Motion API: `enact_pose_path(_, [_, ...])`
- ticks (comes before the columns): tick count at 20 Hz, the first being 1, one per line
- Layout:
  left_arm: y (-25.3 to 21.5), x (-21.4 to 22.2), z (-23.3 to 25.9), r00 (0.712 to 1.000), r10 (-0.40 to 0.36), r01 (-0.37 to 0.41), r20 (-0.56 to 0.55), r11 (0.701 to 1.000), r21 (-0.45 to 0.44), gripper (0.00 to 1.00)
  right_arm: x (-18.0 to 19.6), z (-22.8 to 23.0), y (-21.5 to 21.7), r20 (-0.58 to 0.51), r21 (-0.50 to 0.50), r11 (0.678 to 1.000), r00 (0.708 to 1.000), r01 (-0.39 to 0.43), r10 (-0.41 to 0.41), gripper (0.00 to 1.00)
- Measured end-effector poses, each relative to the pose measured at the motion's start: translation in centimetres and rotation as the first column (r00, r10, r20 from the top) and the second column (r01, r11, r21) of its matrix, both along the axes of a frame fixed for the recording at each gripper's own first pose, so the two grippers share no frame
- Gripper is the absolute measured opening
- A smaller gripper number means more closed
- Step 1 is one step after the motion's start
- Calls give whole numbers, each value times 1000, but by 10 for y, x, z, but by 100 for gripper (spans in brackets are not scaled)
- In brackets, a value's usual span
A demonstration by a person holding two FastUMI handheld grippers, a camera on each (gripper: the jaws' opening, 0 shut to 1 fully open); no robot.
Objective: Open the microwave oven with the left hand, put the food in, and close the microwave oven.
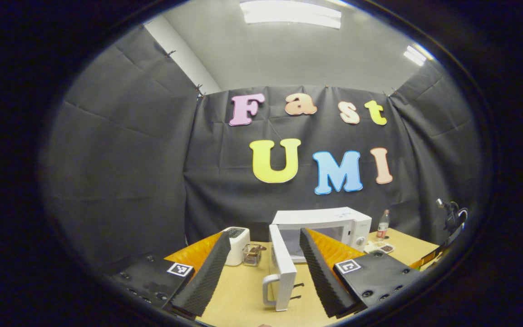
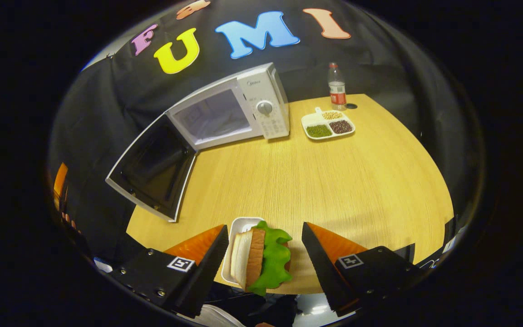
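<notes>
Sandwich [image 2: 261, 259] on its small white tray [image 2: 243, 227] at the near counter [image 2: 334, 181] edge, bracketed by the right tongs [image 2: 265, 254], spread wide and gripping nothing. Microwave [image 2: 229, 111] well apart at the back, door [image 2: 152, 170] swung fully open; left tongs [image 1: 265, 268] likewise spread and empty, straddling the door's edge near the handle [image 1: 268, 290]. Likely trouble: tray tipped off the edge by an uneven pinch, lettuce shed mid-carry, or door knocked by a stray tong.

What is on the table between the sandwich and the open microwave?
Nothing: in the right gripper view, only bare table lies between the sandwich and the microwave.
</notes>
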State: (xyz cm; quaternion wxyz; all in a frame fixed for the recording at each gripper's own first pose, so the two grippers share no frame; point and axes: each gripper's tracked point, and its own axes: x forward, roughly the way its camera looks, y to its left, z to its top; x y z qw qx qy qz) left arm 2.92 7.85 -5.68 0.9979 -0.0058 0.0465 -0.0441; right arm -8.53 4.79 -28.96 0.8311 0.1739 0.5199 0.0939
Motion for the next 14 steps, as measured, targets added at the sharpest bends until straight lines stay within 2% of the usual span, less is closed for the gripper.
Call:
enact_pose_path(1, [-1, -1, -4, 1000, 8, -8, -4, 1000, 8, 94, -6, -7, 4, -28, 12, 1000, 999, -16, 16, 99])
enact_pose_path(4, [-4, -6, -4, 999, 33, -33, -9, 999, 18, 94, -22, -19, 16, -105, 87, 995, 993, -44, 53, 98])
enact_pose_path(5, [-5, -8, -5, 999, 43, -42, -11, 999, 17, 100, -26, -23, 21, -131, 118, 992, 990, -41, 57, 93])
enact_pose_path(6, [-6, -8, -6, 998, 55, -55, -13, 998, 16, 98, -29, -23, 21, -157, 148, 988, 986, -39, 62, 88])
enact_pose_path(7, [-6, -10, -7, 998, 66, -66, -14, 998, 13, 98, -35, -28, 24, -190, 178, 984, 980, -30, 64, 81])
enact_pose_path(9, [-7, -16, -7, 996, 87, -87, -18, 996, 11, 98, -42, -31, 29, -237, 240, 971, 969, -9, 67, 81])
enact_pose_path(10, [-7, -17, -7, 995, 100, -99, -19, 995, 16, 98, -35, -19, 22, -244, 269, 963, 969, 29, 39, 81])
enact_pose_path(11, [-6, -19, -7, 994, 112, -112, -16, 993, 23, 98, -38, -27, 33, -261, 306, 951, 964, 43, 41, 48])
enact_pose_path(12, [-4, -21, -5, 992, 125, -125, -10, 992, 28, 94, -39, -24, 30, -262, 315, 948, 964, 41, 45, 46])
enact_pose_path(13, [-4, -21, -5, 991, 135, -135, -6, 990, 30, 97, -36, -26, 32, -258, 321, 945, 966, 56, 31, 47])
enact_pose_path(14, [-3, -22, -4, 990, 140, -140, -7, 990, 28, 100, -37, -21, 31, -259, 321, 946, 965, 50, 37, 32])
